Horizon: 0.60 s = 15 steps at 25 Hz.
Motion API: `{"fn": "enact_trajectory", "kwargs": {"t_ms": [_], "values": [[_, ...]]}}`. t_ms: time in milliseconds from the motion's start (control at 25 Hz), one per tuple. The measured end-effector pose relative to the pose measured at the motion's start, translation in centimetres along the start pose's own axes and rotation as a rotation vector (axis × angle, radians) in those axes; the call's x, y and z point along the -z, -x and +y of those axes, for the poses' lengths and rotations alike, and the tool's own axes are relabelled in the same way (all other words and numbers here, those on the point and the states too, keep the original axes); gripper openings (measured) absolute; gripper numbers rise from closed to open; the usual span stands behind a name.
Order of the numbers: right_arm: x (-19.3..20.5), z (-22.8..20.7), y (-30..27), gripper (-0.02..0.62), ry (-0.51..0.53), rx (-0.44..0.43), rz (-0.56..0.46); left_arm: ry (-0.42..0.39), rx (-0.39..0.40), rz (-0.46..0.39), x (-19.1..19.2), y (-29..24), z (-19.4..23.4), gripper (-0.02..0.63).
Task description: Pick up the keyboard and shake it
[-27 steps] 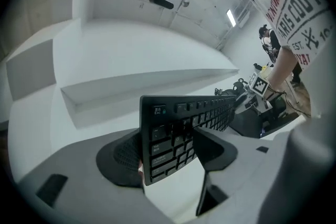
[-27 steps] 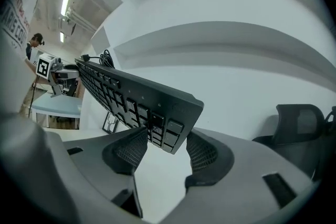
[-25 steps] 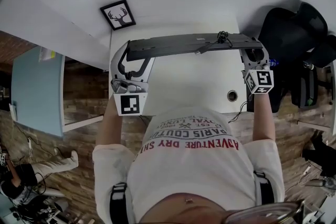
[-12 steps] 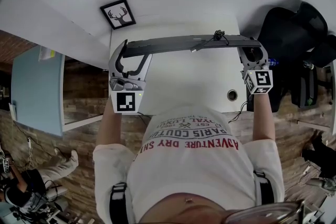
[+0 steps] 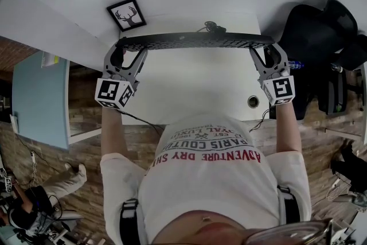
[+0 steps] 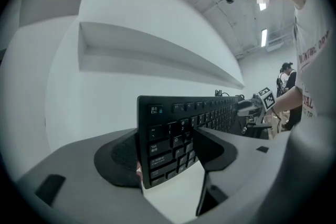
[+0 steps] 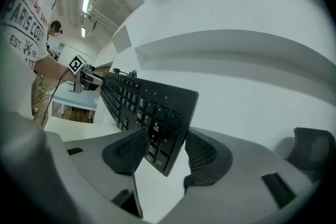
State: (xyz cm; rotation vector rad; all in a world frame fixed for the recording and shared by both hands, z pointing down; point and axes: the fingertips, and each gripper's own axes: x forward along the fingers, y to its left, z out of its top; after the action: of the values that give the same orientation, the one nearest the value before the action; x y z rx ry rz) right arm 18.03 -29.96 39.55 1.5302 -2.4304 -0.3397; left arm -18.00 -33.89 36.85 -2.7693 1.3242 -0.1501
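In the head view a black keyboard (image 5: 195, 41) hangs in the air above the white desk (image 5: 195, 89), keys facing up, its cable (image 5: 211, 26) looped at the far edge. My left gripper (image 5: 127, 51) is shut on its left end. My right gripper (image 5: 267, 51) is shut on its right end. The left gripper view has the Esc end of the keyboard (image 6: 173, 128) pinched between my left gripper (image 6: 168, 152) pads. The right gripper view has the number-pad end of the keyboard (image 7: 142, 99) clamped in my right gripper (image 7: 165, 149), tilted.
A framed deer picture (image 5: 126, 14) stands on the desk's far left corner. A cable hole (image 5: 253, 102) sits near the desk's right front. A black chair (image 5: 321, 37) is to the right, a light blue table (image 5: 40, 94) to the left.
The keyboard has rolled so its keys now face up and has shifted left and away from me. Both grippers moved with it, the left one farther left, and the cable swung leftward.
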Motion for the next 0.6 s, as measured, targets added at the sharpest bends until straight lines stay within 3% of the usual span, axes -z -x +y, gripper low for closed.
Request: {"fn": "enact_trajectory", "kwargs": {"t_ms": [160, 320, 360, 480, 600], "values": [[-3.4, 1.0, -0.2, 0.236, 0.064, 0.003, -0.099, 0.068, 0.032, 0.006, 0.7, 0.0, 1.7, 0.308], [-7.1, 1.7, -0.1, 0.232, 0.138, 0.062, -0.244, 0.065, 0.046, -0.055, 0.6, 0.4, 2.7, 0.308], [-7.4, 1.7, 0.1, 0.232, 0.164, 0.080, -0.250, 0.064, 0.050, -0.067, 0.6, 0.5, 2.8, 0.308], [-6.3, 1.9, 0.4, 0.232, 0.338, 0.103, -0.138, 0.080, 0.070, -0.076, 1.2, 0.5, 3.0, 0.308], [-6.6, 2.4, 0.6, 0.232, 0.402, 0.135, -0.157, 0.104, 0.082, -0.065, 2.3, 0.7, 3.1, 0.310]]}}
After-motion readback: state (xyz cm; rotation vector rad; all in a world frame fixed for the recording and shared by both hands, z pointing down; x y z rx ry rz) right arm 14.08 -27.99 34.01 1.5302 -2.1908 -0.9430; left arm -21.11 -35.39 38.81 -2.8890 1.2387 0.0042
